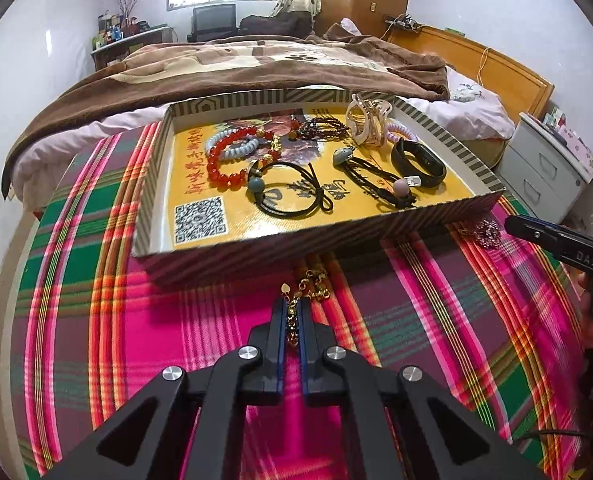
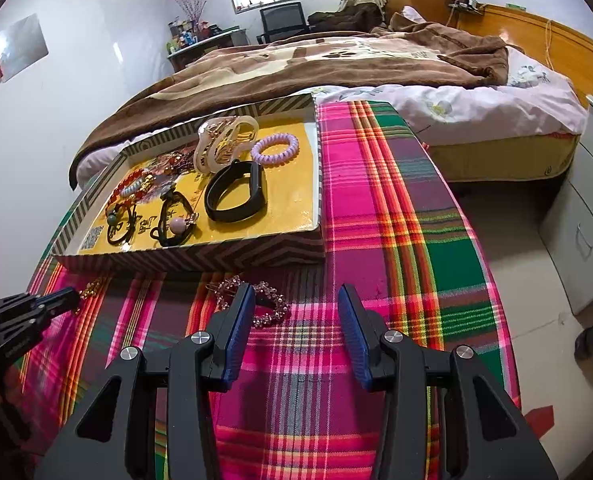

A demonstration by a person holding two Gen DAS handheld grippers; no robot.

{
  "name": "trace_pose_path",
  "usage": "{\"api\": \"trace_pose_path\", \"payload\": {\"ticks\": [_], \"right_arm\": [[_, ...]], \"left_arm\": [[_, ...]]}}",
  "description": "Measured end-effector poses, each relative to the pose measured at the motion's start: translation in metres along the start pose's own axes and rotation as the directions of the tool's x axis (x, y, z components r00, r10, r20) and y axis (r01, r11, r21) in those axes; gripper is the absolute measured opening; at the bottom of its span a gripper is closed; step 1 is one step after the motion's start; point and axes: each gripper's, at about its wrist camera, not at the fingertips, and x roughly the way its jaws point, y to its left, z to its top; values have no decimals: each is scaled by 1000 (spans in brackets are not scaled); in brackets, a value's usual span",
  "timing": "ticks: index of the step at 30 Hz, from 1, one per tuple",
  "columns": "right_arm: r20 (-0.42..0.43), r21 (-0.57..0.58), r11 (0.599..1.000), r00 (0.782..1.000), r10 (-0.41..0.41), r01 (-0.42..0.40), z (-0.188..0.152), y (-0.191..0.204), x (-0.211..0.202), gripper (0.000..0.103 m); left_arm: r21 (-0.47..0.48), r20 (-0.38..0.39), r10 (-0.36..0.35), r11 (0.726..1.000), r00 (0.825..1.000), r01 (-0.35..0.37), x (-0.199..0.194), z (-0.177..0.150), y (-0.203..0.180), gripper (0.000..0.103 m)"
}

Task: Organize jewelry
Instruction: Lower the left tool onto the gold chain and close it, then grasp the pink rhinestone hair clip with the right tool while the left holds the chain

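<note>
A gold chain bracelet point(image 1: 311, 283) lies on the plaid cloth just in front of the striped tray point(image 1: 256, 252). My left gripper point(image 1: 292, 304) is shut on its near end. The tray holds a red bead bracelet point(image 1: 232, 168), black hair ties point(image 1: 292, 196), a black wristband point(image 1: 418, 162), a cream hair claw point(image 1: 366, 120) and more. In the right wrist view my right gripper point(image 2: 296, 294) stands open over the cloth with nothing between its fingers. A pink beaded heart clip point(image 2: 270, 300) lies by its left finger. The left gripper point(image 2: 62, 300) shows at the left edge with the gold chain point(image 2: 92, 286).
The plaid cloth point(image 2: 376, 220) covers a table in front of a bed with a brown blanket point(image 2: 336, 60). A grey drawer unit point(image 2: 588, 220) stands to the right. The tray point(image 2: 200, 254) has open yellow floor at its right side.
</note>
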Motion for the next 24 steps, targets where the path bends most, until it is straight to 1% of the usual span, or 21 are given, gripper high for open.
{"api": "trace_pose_path", "payload": {"ticks": [7,12,16,17,19,21,23,24], "right_arm": [[-1,-76,997,1000,19,-19,-1,11,2,44],[-6,-155,987,999,36,-37,-3,22,5,44],[-18,-199,979,999,42,-45,-2,29,11,44],[-30,-210,976,999,43,-48,-2,30,14,45],[-35,-227,973,999,32,-39,-1,33,18,52],[-44,-237,971,998,35,-45,0,34,20,52],[-46,-244,969,998,31,-41,1,35,22,52],[-50,-249,968,998,32,-44,1,36,24,52]], "left_arm": [[-49,22,-31,998,999,32,-18,-9,9,5],[-48,42,-46,998,998,48,-31,-11,9,5],[-54,28,-62,996,998,64,-32,-15,10,5],[-56,19,-71,996,997,72,-31,-16,10,5],[-55,8,-88,995,996,88,-31,-20,10,5],[-61,0,-87,994,996,86,-30,-23,12,5],[-75,-11,-88,993,996,87,-28,-24,15,7],[-78,-17,-77,994,997,75,-26,-23,17,14]]}}
